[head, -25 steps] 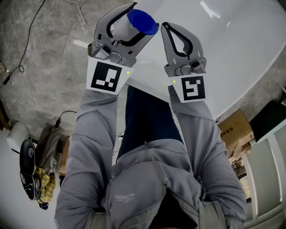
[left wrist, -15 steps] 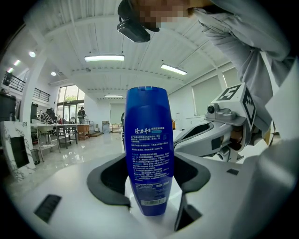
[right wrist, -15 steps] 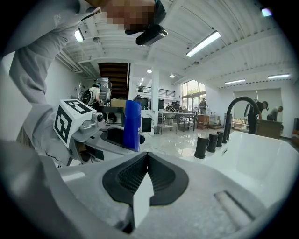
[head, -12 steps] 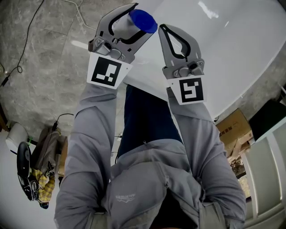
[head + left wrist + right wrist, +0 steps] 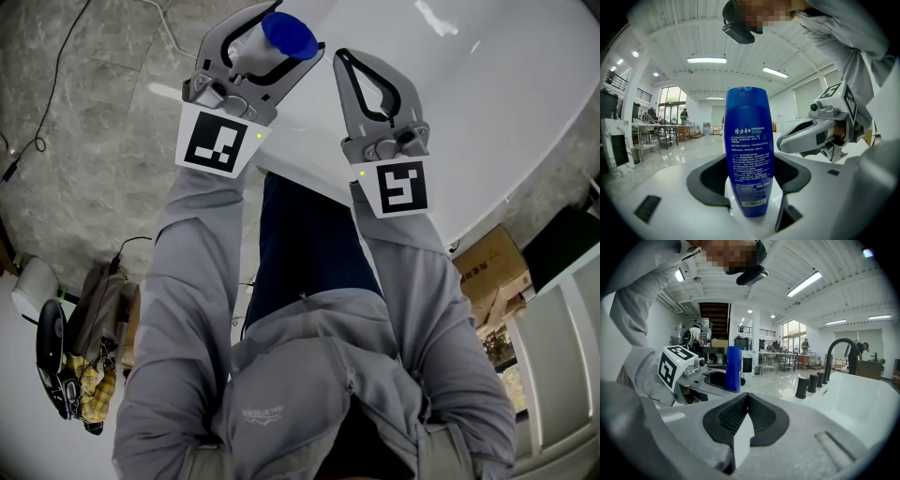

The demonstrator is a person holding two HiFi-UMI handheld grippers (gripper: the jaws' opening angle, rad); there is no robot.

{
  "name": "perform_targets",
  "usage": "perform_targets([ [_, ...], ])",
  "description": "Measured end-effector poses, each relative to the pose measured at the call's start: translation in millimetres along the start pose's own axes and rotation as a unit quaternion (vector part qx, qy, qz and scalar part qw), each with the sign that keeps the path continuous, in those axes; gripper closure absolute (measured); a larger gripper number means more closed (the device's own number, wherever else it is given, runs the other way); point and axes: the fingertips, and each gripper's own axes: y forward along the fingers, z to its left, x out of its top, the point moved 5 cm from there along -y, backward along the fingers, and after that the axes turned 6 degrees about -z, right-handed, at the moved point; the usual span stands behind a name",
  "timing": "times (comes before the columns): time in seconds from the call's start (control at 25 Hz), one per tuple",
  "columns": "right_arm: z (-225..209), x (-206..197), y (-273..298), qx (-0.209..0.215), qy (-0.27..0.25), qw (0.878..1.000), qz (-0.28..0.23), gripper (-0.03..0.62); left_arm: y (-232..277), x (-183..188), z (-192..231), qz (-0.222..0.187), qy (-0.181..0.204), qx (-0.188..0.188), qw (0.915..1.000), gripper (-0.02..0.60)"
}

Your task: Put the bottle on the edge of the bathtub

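Observation:
A blue bottle [image 5: 289, 33] stands upright between the jaws of my left gripper [image 5: 279, 45], which is shut on its lower end; in the left gripper view the bottle [image 5: 749, 154] rises straight out of the pads, its printed label facing the camera. It hangs over the near rim of the white bathtub [image 5: 309, 150]. Just to the right, my right gripper [image 5: 345, 58] is shut with nothing in it, its black pads pressed together [image 5: 746, 401]. From the right gripper view the bottle [image 5: 733, 369] shows to the left in the other gripper.
A black faucet [image 5: 836, 357] and black knobs [image 5: 802, 386] stand on the tub's far rim [image 5: 862, 399]. Cardboard boxes [image 5: 492, 272] lie on the floor at right. A bag [image 5: 103, 309] and cables lie on the grey stone floor at left.
The left gripper has carried the bottle slightly up and to the left in the head view. The right gripper has barely shifted.

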Motion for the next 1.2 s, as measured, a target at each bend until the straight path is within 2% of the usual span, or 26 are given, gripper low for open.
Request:
perform_targets([
  [0.48, -2.1, 15.3, 1.5, -0.005, 0.001, 1.000, -0.009, 0.592, 2.3, 1.5, -0.1, 0.006, -0.006, -0.009, 0.9999, 0.307],
  [0.68, 0.2, 14.7, -0.3, -0.004, 0.003, 1.000, -0.006, 0.592, 5.0, -3.2, -3.4, 0.012, -0.005, -0.005, 0.9999, 0.260],
  [0.8, 0.4, 12.8, -0.6, -0.007, 0.005, 1.000, -0.006, 0.592, 4.3, -9.7, -2.4, 0.014, -0.020, -0.002, 0.9997, 0.241],
  [1.12, 11.9, 17.3, -1.7, -0.008, 0.005, 1.000, -0.007, 0.592, -13.3, -10.4, 1.8, 0.015, -0.031, 0.016, 0.9993, 0.219],
  [1.2, 11.4, 21.0, -3.4, -0.007, 0.004, 1.000, -0.007, 0.592, -17.0, -4.9, 2.7, 0.014, -0.024, 0.023, 0.9994, 0.219],
])
